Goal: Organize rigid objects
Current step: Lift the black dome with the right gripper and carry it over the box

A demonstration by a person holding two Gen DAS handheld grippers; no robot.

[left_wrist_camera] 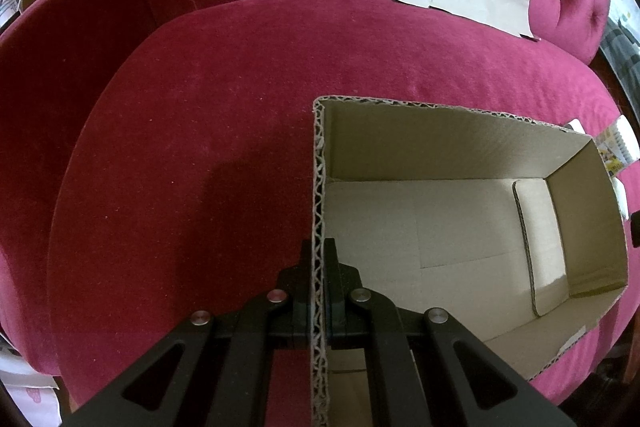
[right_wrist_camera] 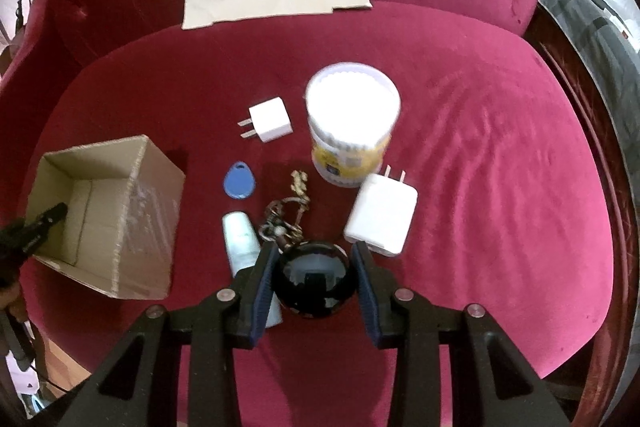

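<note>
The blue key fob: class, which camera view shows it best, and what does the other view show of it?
The right wrist view. There the blue key fob lies in plain sight on the red cushion, between the cardboard box and the keyring. The left wrist view shows none of it.

Both wrist views look steeply down on the sofa seat [left_wrist_camera: 224, 107]. The left sits close over the box [left_wrist_camera: 440, 163], at its 4 o'clock; the right sees the same box [right_wrist_camera: 132, 187] at 9 o'clock.
</note>
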